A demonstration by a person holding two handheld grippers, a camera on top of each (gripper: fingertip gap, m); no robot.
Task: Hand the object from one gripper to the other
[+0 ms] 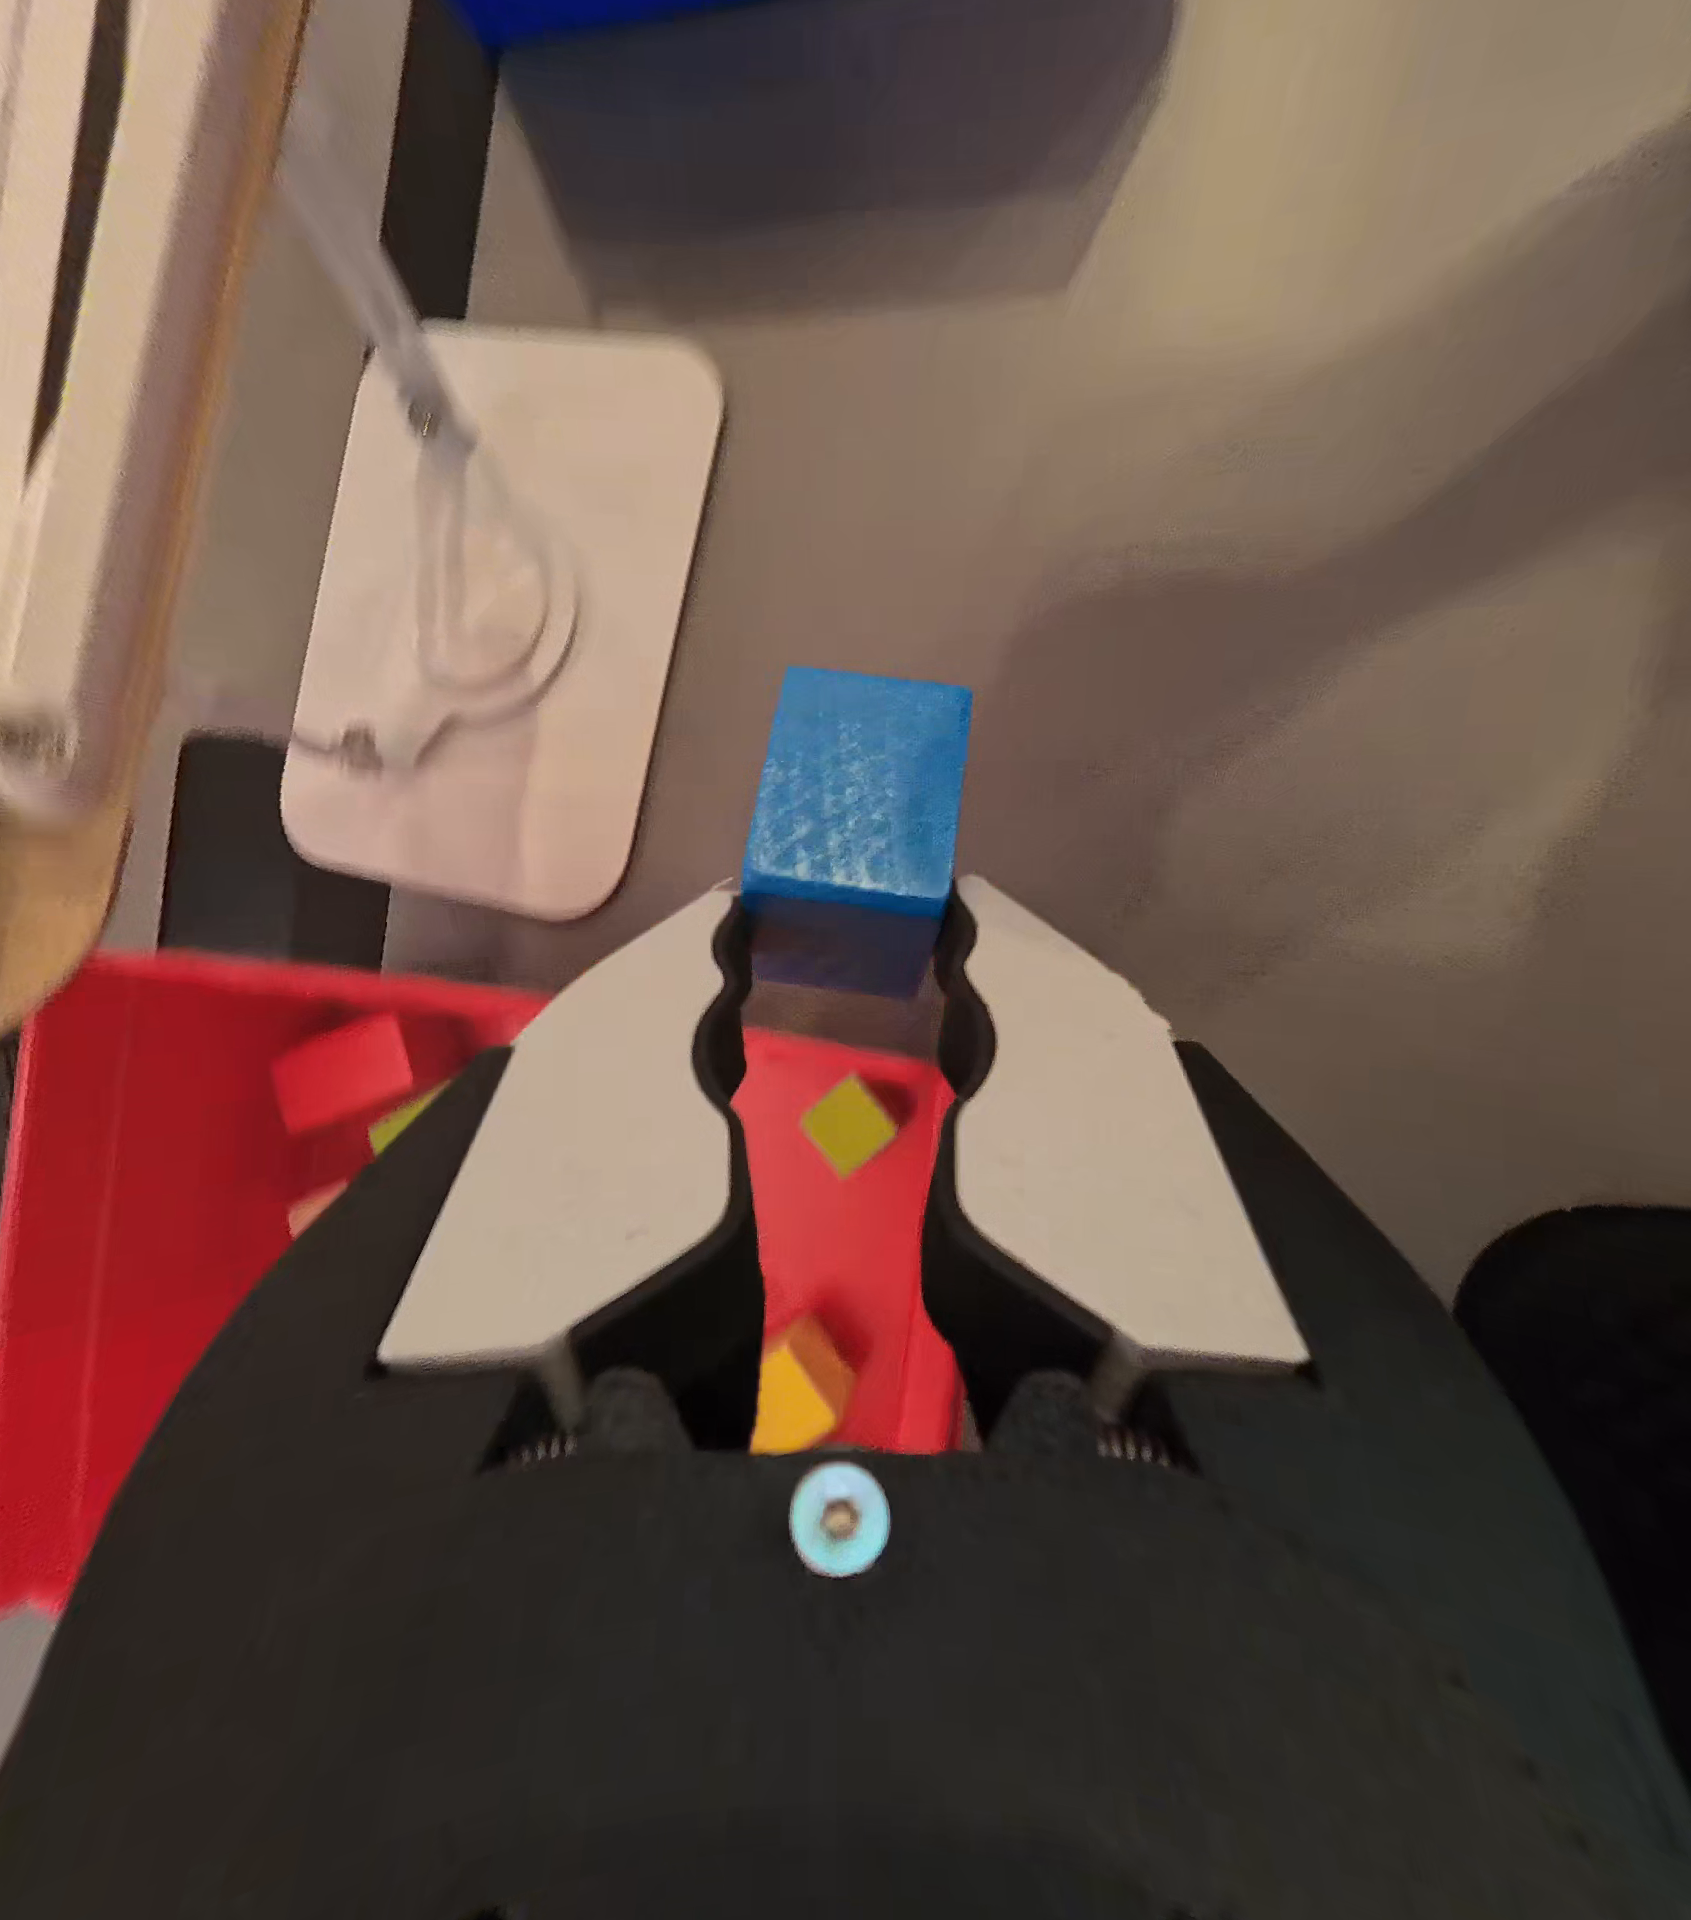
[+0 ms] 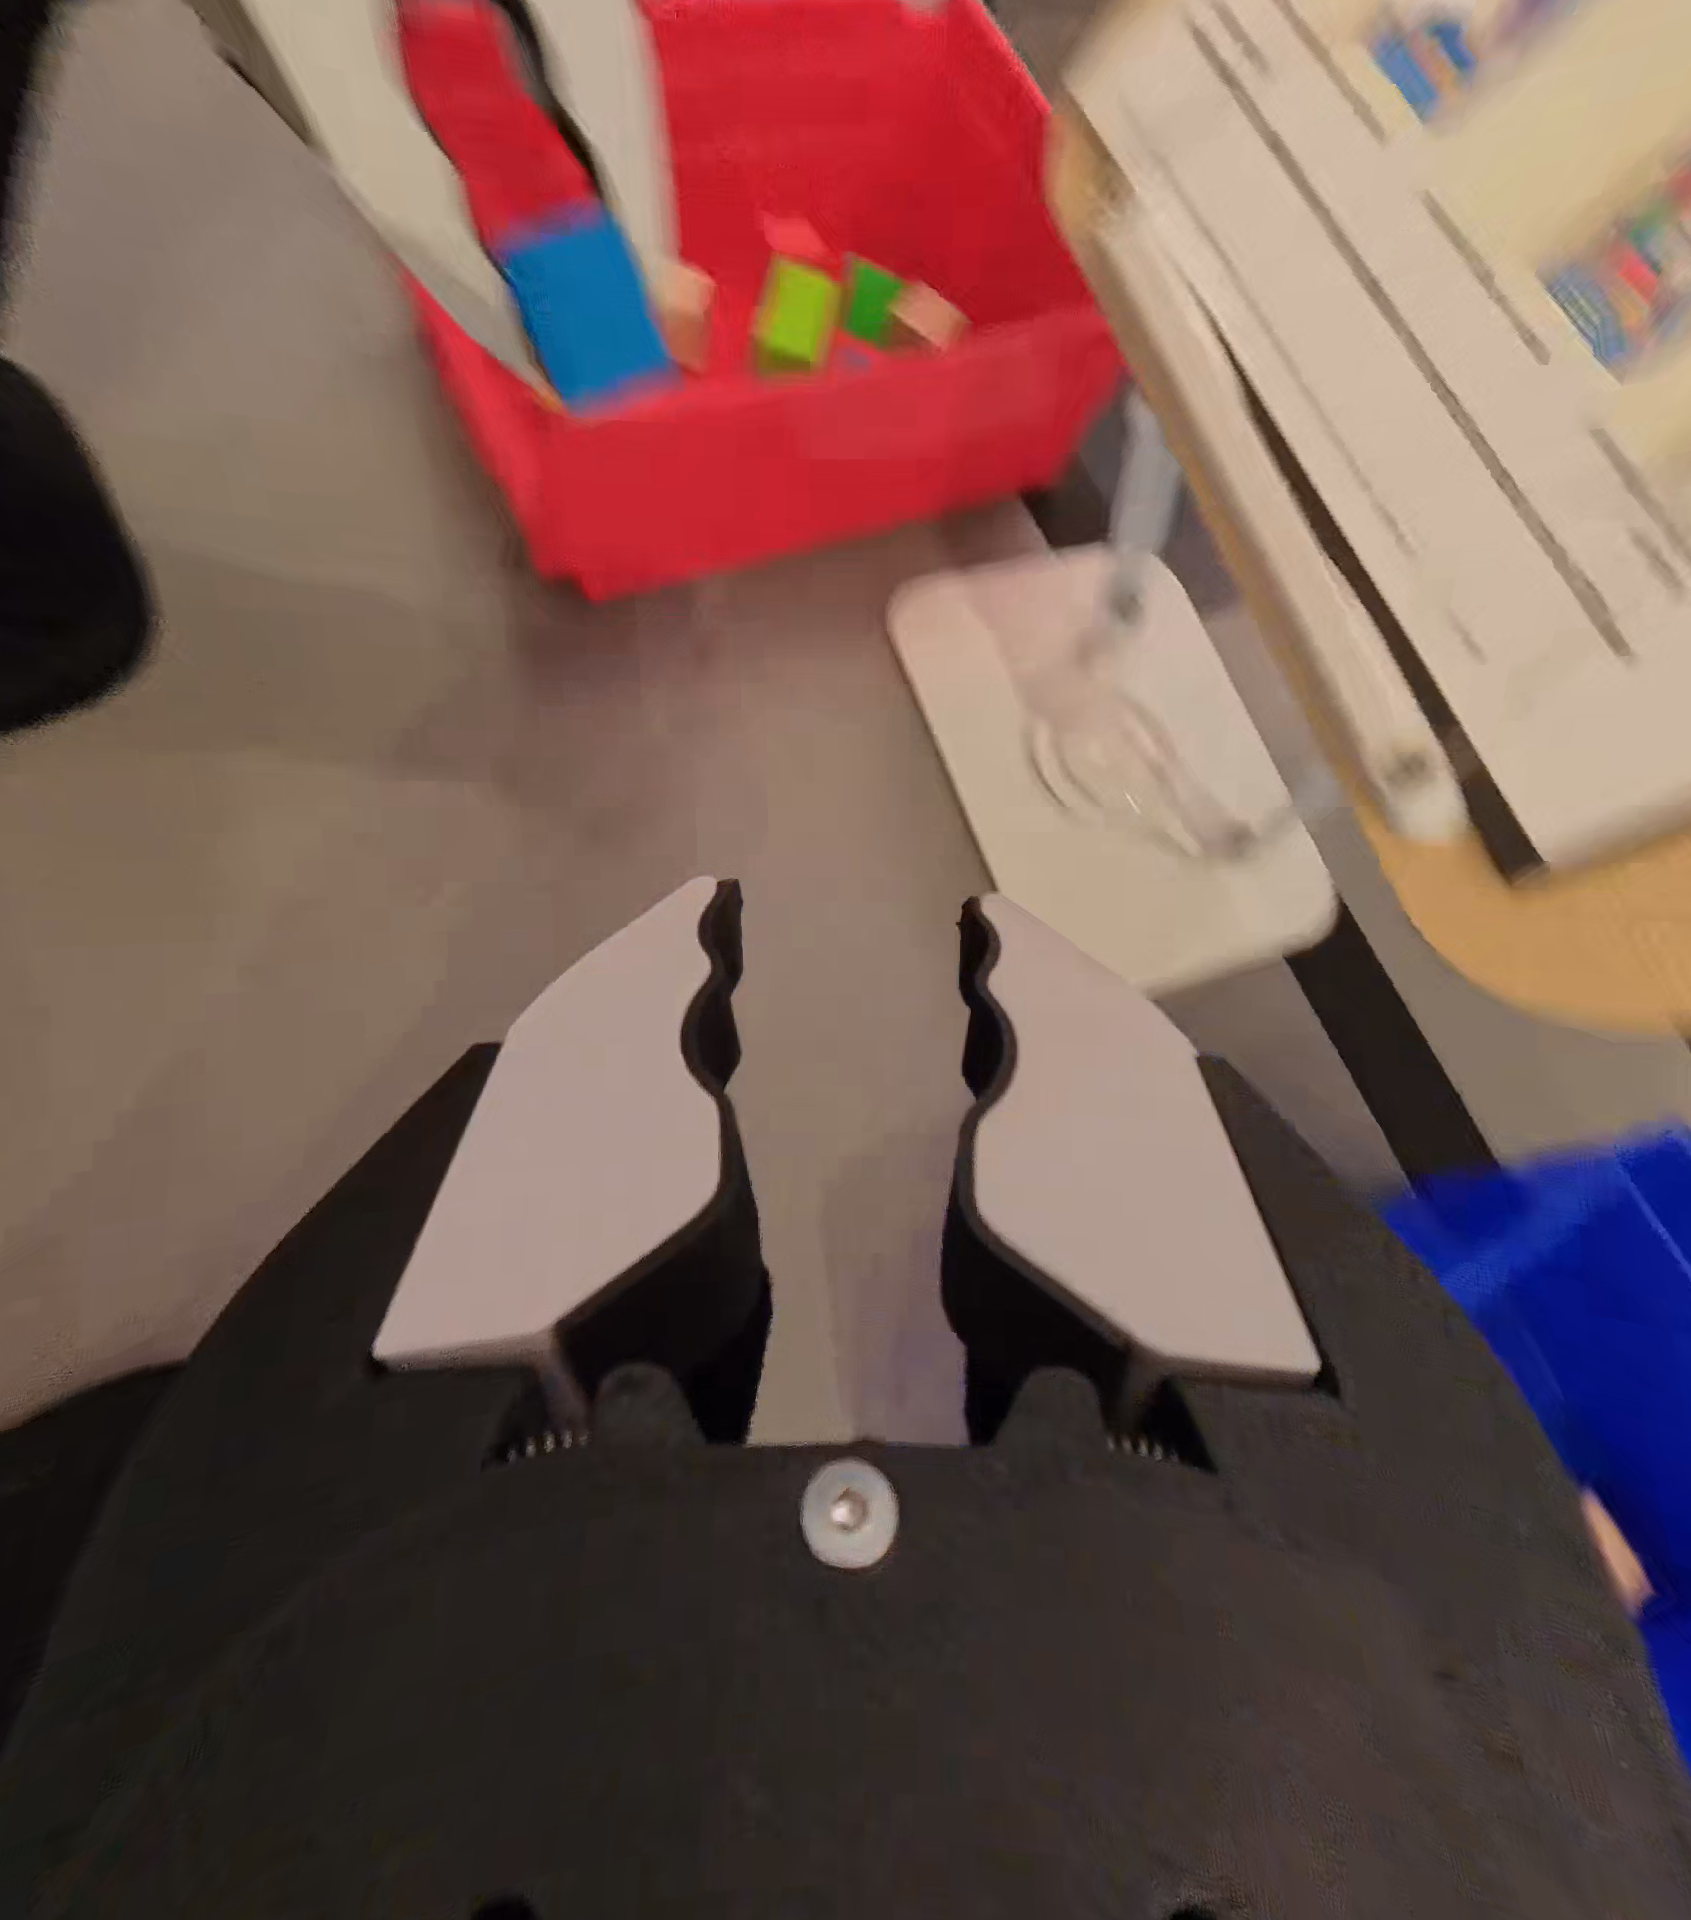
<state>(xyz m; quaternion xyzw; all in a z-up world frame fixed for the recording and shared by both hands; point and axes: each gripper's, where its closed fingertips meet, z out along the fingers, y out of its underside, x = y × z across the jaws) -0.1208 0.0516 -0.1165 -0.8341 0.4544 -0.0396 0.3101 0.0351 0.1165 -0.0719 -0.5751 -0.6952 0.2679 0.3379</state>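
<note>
- While the left gripper [image 1: 843, 914] pinches the blue block [image 1: 856, 795], we see both dark pads pressed against the block's sides, one on each side.
- We see the block stick out forward past the fingertips; its lit face has a pale, worn texture, and its near face is in shadow between the pads.
- We find the red bin [image 1: 145, 1195] under and behind this gripper, on the grey table [image 1: 1236, 727]. Inside it lie a red block [image 1: 342, 1070], a yellow-green block [image 1: 849, 1124] and an orange-yellow block [image 1: 799, 1392].
- We see a white plate [image 1: 529, 623] beside the bin, with a clear glass piece [image 1: 467, 582] resting on it; the view is blurred there, so we cannot tell its exact shape.
- From the right wrist view, the right gripper [image 2: 849, 914] has its fingers spread apart, and between them only the bare table [image 2: 301, 831] shows. Nothing is in its grasp.
- Farther off in that view, we see the left gripper [image 2: 571, 301] above the red bin [image 2: 820, 468], with the blue block [image 2: 586, 312] between its pale fingers. The two grippers are well apart.
- We also notice green blocks [image 2: 799, 312] in the bin, and a blue bin [image 2: 1599, 1351] at the right edge, just beside the right gripper's body.
</note>
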